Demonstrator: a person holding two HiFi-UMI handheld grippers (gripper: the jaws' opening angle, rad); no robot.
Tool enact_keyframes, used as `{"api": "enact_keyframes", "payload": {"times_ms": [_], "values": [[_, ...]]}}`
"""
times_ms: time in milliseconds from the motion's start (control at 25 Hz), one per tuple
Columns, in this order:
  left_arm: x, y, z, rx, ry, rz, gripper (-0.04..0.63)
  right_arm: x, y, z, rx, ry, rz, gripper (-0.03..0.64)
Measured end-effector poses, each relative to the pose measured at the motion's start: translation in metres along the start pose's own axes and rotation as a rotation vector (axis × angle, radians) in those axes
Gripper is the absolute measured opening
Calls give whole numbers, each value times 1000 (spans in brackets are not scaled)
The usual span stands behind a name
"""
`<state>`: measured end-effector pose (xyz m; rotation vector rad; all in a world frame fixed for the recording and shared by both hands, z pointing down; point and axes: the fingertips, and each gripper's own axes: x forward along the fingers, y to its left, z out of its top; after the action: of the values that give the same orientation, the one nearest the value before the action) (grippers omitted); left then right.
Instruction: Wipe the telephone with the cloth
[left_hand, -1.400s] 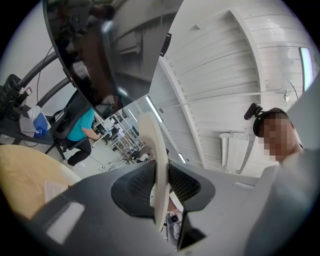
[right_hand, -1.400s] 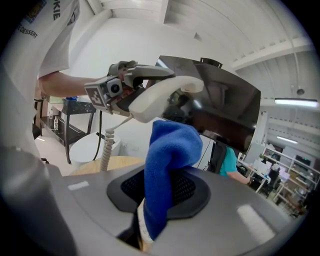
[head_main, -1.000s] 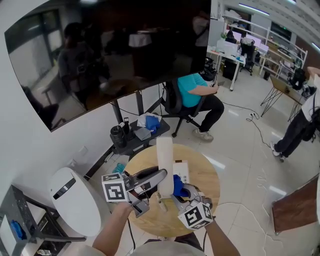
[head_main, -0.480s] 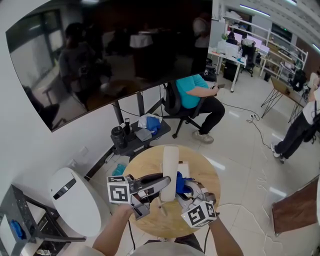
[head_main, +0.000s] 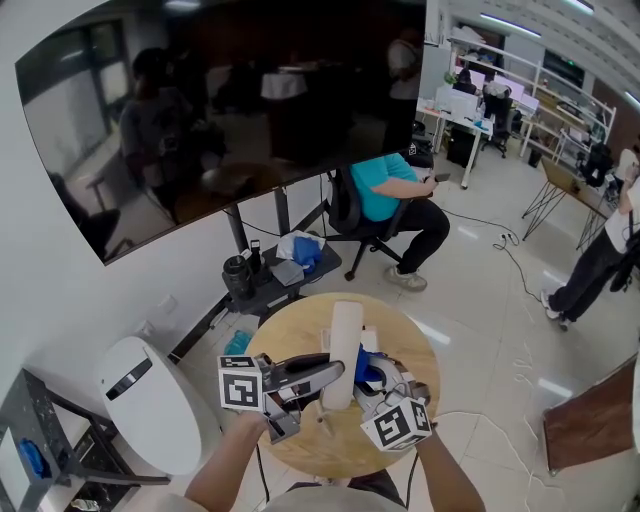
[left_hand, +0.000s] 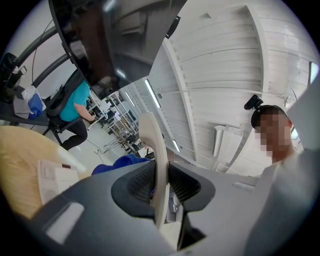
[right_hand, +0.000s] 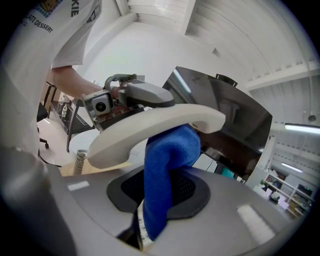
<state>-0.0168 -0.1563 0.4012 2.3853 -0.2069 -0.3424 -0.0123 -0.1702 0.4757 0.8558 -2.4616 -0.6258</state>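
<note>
Cream plastic handset lower than before, in left gripper clamp; right gripper tight on blue cloth, contact only in its view.

Over the middle of the round wooden table, the white plastic telephone handset stands on end, clamped in the left hand-held gripper at the near-left edge. The blue woven cloth, pinched in the right hand-held gripper, touches the handset's right side. The flat white telephone base seems to lie behind, toward the far edge.
</note>
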Motion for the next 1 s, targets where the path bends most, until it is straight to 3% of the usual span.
{"api": "enact_keyframes", "payload": {"times_ms": [1000], "values": [[8,-9,-16,5,25,-14,75,3,-61,1,96,-35,-120,87]]}}
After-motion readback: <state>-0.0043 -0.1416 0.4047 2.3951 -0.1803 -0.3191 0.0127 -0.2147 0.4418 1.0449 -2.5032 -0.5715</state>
